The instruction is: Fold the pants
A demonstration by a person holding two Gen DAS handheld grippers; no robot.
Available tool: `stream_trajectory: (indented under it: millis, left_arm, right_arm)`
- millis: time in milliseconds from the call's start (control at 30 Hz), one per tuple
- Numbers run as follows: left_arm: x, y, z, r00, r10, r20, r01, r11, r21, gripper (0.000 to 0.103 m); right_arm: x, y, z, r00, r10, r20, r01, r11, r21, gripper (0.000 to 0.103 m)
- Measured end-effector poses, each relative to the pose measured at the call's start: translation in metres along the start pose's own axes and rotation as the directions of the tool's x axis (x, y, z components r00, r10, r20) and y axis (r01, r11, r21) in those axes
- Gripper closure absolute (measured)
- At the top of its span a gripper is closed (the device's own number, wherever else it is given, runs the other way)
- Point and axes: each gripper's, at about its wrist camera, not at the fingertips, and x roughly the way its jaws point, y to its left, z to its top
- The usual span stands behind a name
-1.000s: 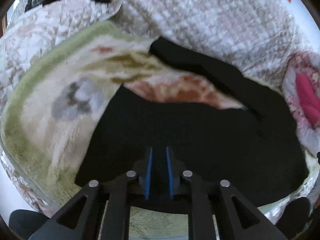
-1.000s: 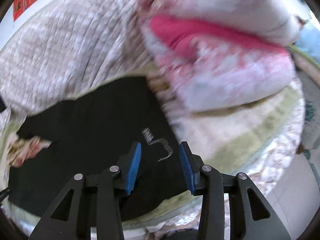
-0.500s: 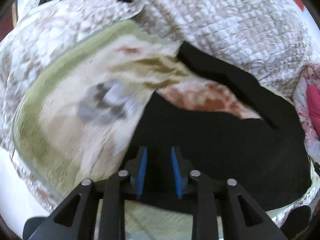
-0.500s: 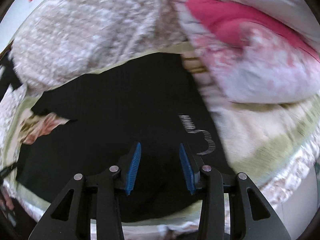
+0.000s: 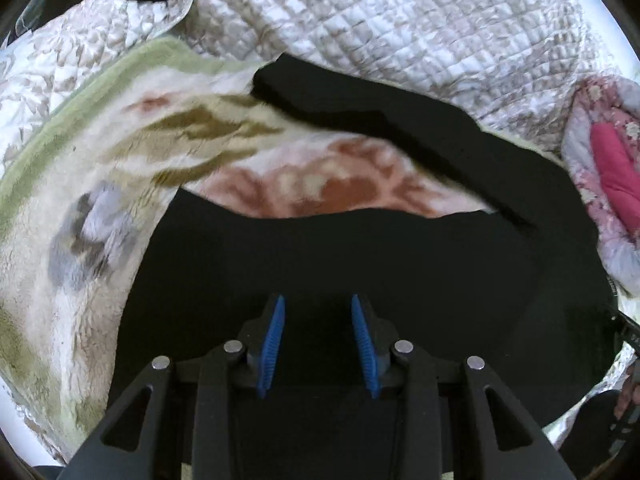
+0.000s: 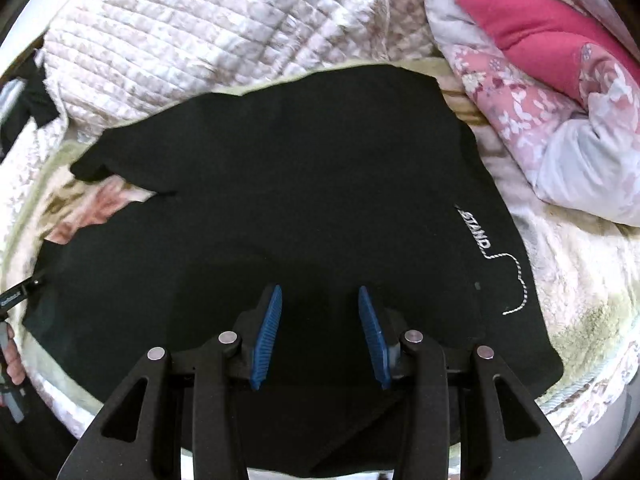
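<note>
black pants (image 5: 360,264) lie spread on a fleece blanket (image 5: 80,208), filling the ground just ahead of the left claw (image 5: 318,300), whose blue pads (image 5: 272,344) stand parted with only dark cloth showing in the gap and nothing pinched between them. one leg runs off ahead and to the right of that claw, ending in a cuff up ahead, and a patch of the blanket's reddish flower print shows in the v between the two legs straight in front of the pads. left of the claw the blanket spreads pale, edged in green. a white quilt (image 5: 400,20) is bunched beyond the pants, far ahead of the claw, and a pink floral duvet (image 5: 608,168) sits at far right. seen from the right claw (image 6: 320,292), the pants (image 6: 280,184) again cover everything directly ahead and beneath; its pads (image 6: 266,334) are likewise spread wide, empty, over the black fabric. white lettering and a stitched cord line (image 6: 496,256) mark the cloth ahead and to the right of this claw. the quilt (image 6: 180,40) lies beyond, the duvet (image 6: 540,80) up to the right, and the blanket (image 6: 580,280) shows past the pants' right edge. at far left of the right claw, part of the other tool is visible at the pants' edge.
</note>
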Motion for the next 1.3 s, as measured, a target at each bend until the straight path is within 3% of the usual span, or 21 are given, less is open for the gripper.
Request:
stream_trajectory:
  millis: [100,300,600,833,1000,1100,1200,1300]
  left_arm:
    - [-0.01,-0.014,0.003,1.0,-0.015,0.027,0.014,0.999,0.034,0.052]
    - [-0.013,-0.043,0.014,0.998,-0.031,0.048,0.025,0.994,0.105,0.039]
    - [-0.01,-0.069,0.033,0.994,-0.077,0.074,0.063,0.983,0.173,0.033]
    - [0.027,-0.072,0.083,0.991,-0.131,0.039,0.121,0.973,0.195,0.033]
    - [0.054,-0.075,0.127,0.988,-0.143,0.052,0.127,0.964,0.235,0.034]
    - [0.08,-0.079,0.15,0.994,-0.108,0.032,0.096,0.96,0.263,0.034]
    - [0.107,-0.079,0.17,0.994,-0.113,0.002,0.109,0.963,0.246,0.034]
    - [0.127,-0.081,0.187,0.996,-0.082,0.02,0.075,0.965,0.25,0.033]
  right_arm:
    - [-0.005,0.01,0.001,0.999,0.039,0.017,-0.039,0.999,-0.011,0.062]
    - [-0.01,0.032,0.004,0.993,0.103,0.052,-0.099,0.992,-0.076,0.062]
    - [0.001,0.041,0.021,0.989,0.149,0.026,-0.143,0.978,-0.153,0.054]
    - [0.026,0.031,0.071,0.991,0.129,0.027,-0.119,0.963,-0.24,0.054]
    - [0.055,0.019,0.12,0.995,0.097,0.03,-0.084,0.949,-0.304,0.047]
    - [0.076,0.013,0.15,0.996,0.09,0.023,-0.078,0.943,-0.323,0.043]
    - [0.095,0.01,0.172,0.997,0.078,0.023,-0.065,0.934,-0.35,0.041]
    - [0.117,0.009,0.194,0.998,0.061,0.01,-0.053,0.925,-0.377,0.041]
